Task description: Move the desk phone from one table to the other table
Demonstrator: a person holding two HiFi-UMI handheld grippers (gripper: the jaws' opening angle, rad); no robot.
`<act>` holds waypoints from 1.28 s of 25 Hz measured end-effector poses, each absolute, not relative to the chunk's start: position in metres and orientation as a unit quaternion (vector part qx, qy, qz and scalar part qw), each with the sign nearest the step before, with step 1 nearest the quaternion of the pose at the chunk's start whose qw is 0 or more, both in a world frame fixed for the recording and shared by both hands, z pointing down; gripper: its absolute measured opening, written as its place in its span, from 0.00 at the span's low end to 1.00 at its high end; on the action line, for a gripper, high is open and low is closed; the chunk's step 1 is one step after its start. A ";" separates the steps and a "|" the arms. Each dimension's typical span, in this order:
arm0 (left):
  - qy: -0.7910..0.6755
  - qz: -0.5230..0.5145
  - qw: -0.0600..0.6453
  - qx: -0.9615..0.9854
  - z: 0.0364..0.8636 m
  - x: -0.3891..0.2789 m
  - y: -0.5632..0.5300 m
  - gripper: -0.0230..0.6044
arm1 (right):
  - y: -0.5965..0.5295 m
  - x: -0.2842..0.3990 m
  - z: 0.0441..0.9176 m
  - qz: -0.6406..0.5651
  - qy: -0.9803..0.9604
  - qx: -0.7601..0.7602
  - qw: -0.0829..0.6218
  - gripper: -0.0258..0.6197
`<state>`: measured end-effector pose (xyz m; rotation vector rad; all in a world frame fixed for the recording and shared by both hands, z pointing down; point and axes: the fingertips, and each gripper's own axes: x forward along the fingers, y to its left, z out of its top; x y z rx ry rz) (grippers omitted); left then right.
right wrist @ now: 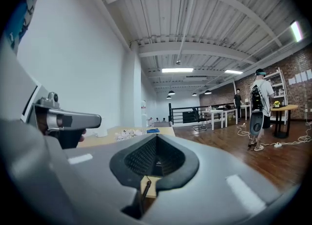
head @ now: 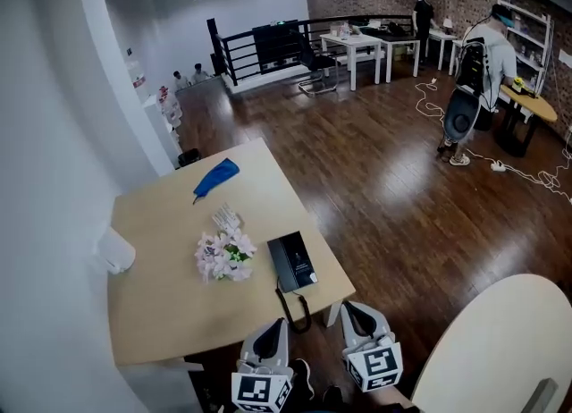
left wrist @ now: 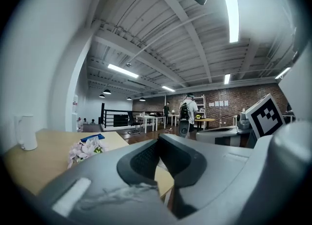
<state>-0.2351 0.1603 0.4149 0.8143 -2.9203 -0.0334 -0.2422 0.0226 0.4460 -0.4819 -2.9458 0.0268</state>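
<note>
The black desk phone [head: 293, 261] lies flat near the front right corner of the square wooden table [head: 170, 313]. Its coiled cord [head: 296, 309] hangs over the table's front edge. My left gripper [head: 278, 325] is just below that edge, left of the cord, its jaws shut with nothing between them. To the right of the cord my right gripper [head: 354, 310] is also shut and empty, below the table corner. In the right gripper view the closed jaws [right wrist: 155, 158] point at the table edge, and the cord [right wrist: 145, 190] dangles just behind them. In the left gripper view the tabletop [left wrist: 29, 163] lies beyond the shut jaws.
A bunch of pale flowers [head: 225, 255], a blue packet [head: 216, 177] and a white jug [head: 116, 250] share the wooden table. A round pale table [head: 500, 349] is at the lower right. A white wall runs along the left. Across the dark wood floor stand people, desks and cables.
</note>
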 end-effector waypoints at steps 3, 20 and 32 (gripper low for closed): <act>-0.963 -0.005 0.043 0.268 0.404 -0.218 0.160 0.06 | 0.022 -0.223 0.442 0.003 -0.985 -0.157 0.072 0.03; -0.943 0.004 0.031 0.331 0.408 -0.129 0.242 0.06 | 0.108 -0.097 0.426 -0.025 -0.994 -0.069 0.083 0.03; -0.929 0.019 0.040 0.367 0.421 -0.087 0.259 0.06 | 0.142 -0.050 0.435 0.003 -0.993 -0.043 0.107 0.03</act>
